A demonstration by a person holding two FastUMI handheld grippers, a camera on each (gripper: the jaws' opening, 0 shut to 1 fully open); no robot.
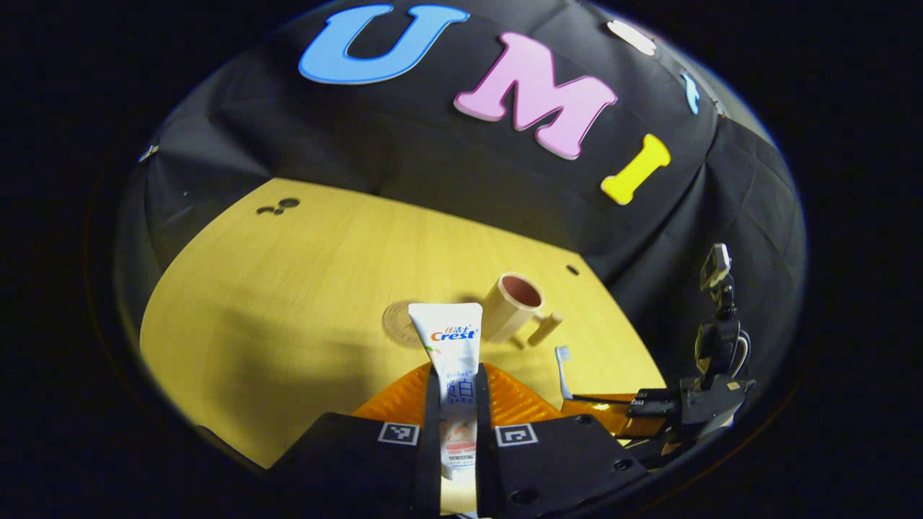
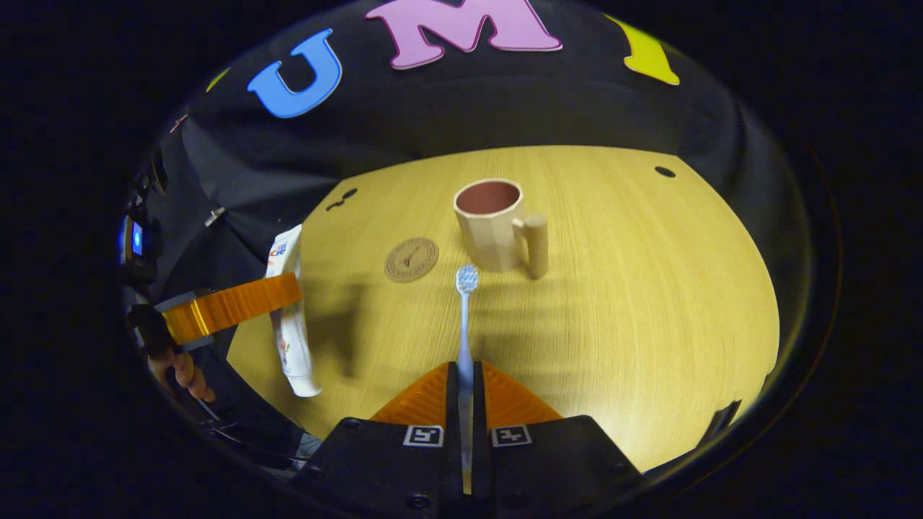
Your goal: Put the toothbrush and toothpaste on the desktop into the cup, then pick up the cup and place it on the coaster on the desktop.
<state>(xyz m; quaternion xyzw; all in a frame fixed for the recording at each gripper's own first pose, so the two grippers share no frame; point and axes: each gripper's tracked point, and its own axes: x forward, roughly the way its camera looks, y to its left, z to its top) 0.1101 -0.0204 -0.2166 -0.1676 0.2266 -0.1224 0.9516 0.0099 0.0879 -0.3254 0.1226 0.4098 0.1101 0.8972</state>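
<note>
Already both tools are loaded: the right gripper (image 2: 466, 393) pinches the pale blue plastic toothbrush (image 2: 464, 324), whose long axis points bristles-first at the beige handled cup (image 2: 490, 223) straight ahead on the wooden desktop (image 2: 649, 288). Off to its left, the left gripper (image 1: 457, 404) clamps the white toothpaste tube (image 1: 453, 346) upright, with the round brown coaster (image 2: 411, 259) lying just beside the cup.

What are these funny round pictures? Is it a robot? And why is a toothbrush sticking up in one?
It isn't a robot. A person holds a two-finger grabbing tool in each hand, and each tool carries a small camera looking along its fingers. That lens bends everything, so the pictures look round.

The left gripper view comes from the left gripper. It is pinching a white toothpaste tube that stands upright between its fingers. The right gripper view comes from the right gripper, which is pinching a thin pale-blue toothbrush, bristles pointing away.

On the light wooden table stands an empty beige cup with a peg-like handle. Beside it lies a round brown coaster. At the left of the right gripper view you can see the person's hand holding the other tool.
</note>
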